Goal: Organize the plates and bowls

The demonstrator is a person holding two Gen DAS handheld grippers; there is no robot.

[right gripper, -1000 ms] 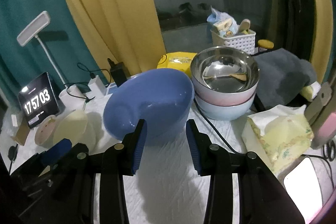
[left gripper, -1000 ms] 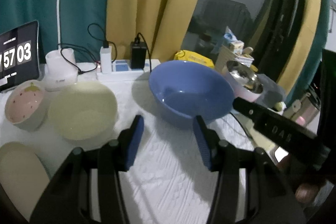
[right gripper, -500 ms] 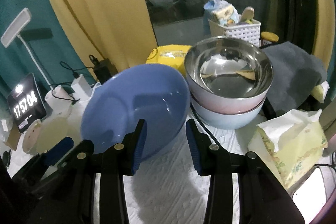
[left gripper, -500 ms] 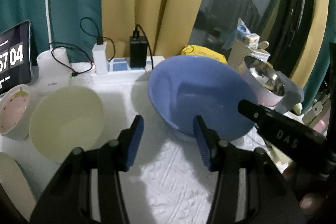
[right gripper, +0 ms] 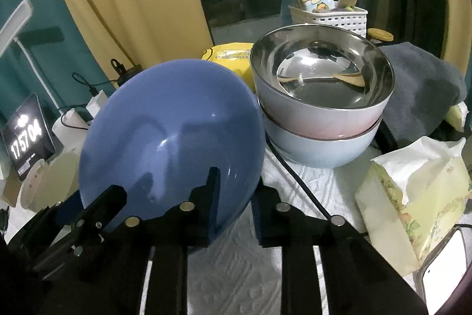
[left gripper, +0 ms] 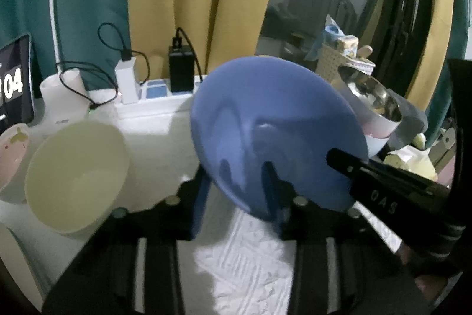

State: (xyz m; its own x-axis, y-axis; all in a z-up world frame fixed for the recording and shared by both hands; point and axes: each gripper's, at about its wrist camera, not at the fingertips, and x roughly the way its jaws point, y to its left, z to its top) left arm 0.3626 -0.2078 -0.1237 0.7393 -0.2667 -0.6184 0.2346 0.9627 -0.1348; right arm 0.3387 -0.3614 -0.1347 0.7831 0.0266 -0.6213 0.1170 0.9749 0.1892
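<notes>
We clamp the tilted round blue plastic bowl (left gripper: 274,132) from both sides.
Left gripper (left gripper: 236,188) and right gripper (right gripper: 233,197), jaws just closing, pinch its rim; its base stays hidden above the white quilted table (left gripper: 253,262).

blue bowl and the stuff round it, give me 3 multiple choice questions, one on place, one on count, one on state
1. Where is the cream bowl in the left wrist view?
A. left of the blue bowl
B. inside the steel bowl
C. on the tissue pack

2. How many bowls are in the stack with the steel bowl on top?
A. one
B. two
C. four

3. How is the blue bowl sitting?
A. upside down on the cloth
B. flat and untouched
C. tilted, its rim between both grippers' fingers

Answers:
1. A, it stands on the table to the blue bowl's left.
2. B, the steel-lined pink bowl nests in a pale blue one.
3. C, the left gripper and right gripper each straddle the rim, and its opening faces the cameras.
</notes>
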